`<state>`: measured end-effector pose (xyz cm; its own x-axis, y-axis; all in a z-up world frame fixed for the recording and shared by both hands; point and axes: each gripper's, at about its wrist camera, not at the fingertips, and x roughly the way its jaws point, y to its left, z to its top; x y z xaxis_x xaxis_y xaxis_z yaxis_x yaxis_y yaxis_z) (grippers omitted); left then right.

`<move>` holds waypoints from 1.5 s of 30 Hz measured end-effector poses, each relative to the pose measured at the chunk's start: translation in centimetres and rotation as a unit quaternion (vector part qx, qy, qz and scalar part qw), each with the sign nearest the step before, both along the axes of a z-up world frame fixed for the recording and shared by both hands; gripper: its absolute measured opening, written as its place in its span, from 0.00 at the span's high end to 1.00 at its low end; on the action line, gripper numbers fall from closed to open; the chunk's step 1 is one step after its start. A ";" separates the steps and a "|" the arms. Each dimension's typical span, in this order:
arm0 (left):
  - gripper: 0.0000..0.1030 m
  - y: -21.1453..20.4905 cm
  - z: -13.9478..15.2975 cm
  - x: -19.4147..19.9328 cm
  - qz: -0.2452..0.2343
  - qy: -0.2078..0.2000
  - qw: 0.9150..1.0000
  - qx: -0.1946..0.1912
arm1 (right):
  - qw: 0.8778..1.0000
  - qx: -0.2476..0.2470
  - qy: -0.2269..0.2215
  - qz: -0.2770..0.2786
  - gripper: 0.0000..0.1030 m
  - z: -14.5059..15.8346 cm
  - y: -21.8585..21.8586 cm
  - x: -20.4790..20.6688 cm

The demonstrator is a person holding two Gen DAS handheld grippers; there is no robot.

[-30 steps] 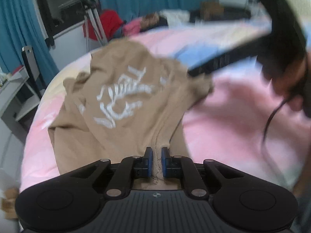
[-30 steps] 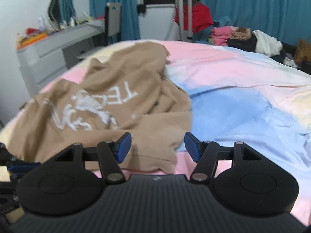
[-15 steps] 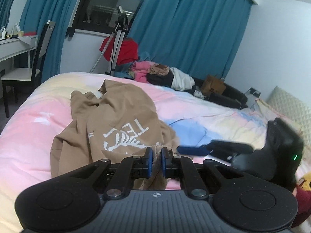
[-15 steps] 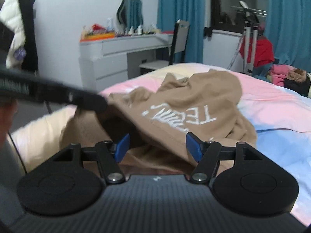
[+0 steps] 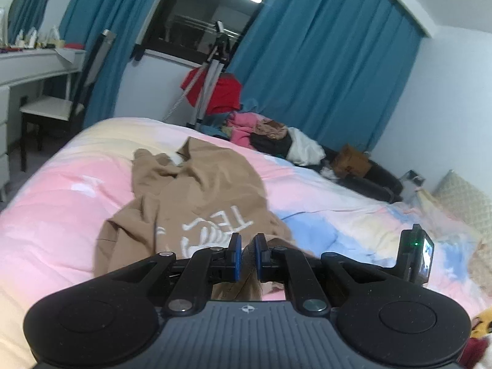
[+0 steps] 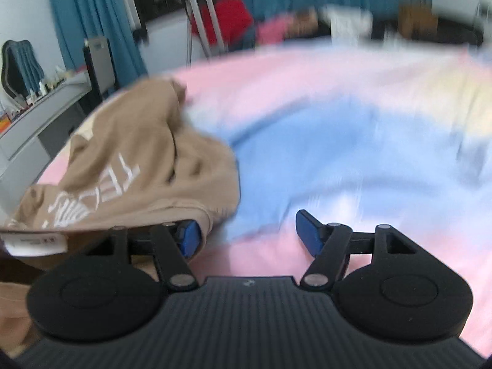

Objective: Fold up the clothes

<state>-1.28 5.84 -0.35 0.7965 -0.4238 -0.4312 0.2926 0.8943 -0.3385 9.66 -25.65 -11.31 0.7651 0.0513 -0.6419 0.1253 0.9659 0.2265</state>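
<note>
A tan T-shirt (image 5: pixel 196 196) with white lettering lies crumpled on the pastel bedspread (image 5: pixel 323 203). My left gripper (image 5: pixel 247 253) is shut on a fold of its near edge, and the cloth hangs down between the blue pads. In the right wrist view the same shirt (image 6: pixel 132 160) fills the left side. My right gripper (image 6: pixel 246 233) stands open just right of the shirt's hem. Its left fingertip (image 6: pixel 190 236) is at the hem, and only bedspread (image 6: pixel 338 123) shows between the fingers. That view is blurred.
A white desk (image 5: pixel 27 67) and a chair (image 5: pixel 61 104) stand at the left of the bed. Behind the bed are a tripod (image 5: pixel 209 70), a pile of clothes (image 5: pixel 264 135) and blue curtains (image 5: pixel 323 70). A pillow (image 5: pixel 461 203) lies at far right.
The right gripper swung from over the shirt to its right-hand hem and dropped lower. The left gripper kept its hold on the cloth and rolled level, lifting slightly.
</note>
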 end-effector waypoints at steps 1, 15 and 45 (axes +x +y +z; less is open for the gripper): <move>0.91 -0.1 -0.1 0.1 0.001 0.002 1.000 0.004 | 1.000 -0.008 -0.005 0.002 0.46 -0.1 0.3 0.0; 0.83 -2.9 -4.0 1.4 0.015 0.072 0.991 0.109 | 0.990 -0.039 -0.127 0.053 0.95 4.1 2.9 -2.4; 0.91 -4.4 1.9 -1.6 0.229 -0.111 0.954 0.159 | 0.942 -0.107 -0.310 -0.070 0.95 12.9 6.7 -6.7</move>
